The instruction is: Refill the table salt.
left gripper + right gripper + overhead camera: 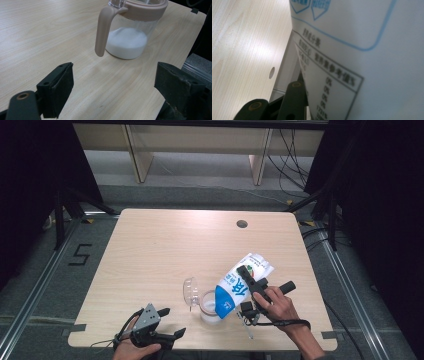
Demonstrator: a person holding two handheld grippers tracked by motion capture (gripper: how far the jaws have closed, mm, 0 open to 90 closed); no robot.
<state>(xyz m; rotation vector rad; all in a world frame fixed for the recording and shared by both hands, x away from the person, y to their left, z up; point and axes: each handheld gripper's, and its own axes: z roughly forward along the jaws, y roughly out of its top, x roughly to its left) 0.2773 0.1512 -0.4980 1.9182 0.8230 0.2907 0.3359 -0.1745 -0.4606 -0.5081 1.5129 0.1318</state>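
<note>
A blue-and-white bag [229,294] hangs tilted over the table, its lower blue end at the mouth of a clear jar [208,313]. My right gripper [248,281] is shut on the bag's side, and in the right gripper view the bag's printed panel [362,50] sits close to the lens. The jar [130,37] holds white powder and has a pinkish-brown rim and handle [101,32]. Its clear lid [190,292] stands flipped open to the left. My left gripper [172,322] rests near the front edge, open and holding nothing, pointing at the jar [117,90].
The wooden table [160,250] has a cable hole [242,224] at the back right. Pale shelving [200,145] stands on the floor beyond it. Metal rails run along both sides, with a "5" marked on the floor [80,255] at the left.
</note>
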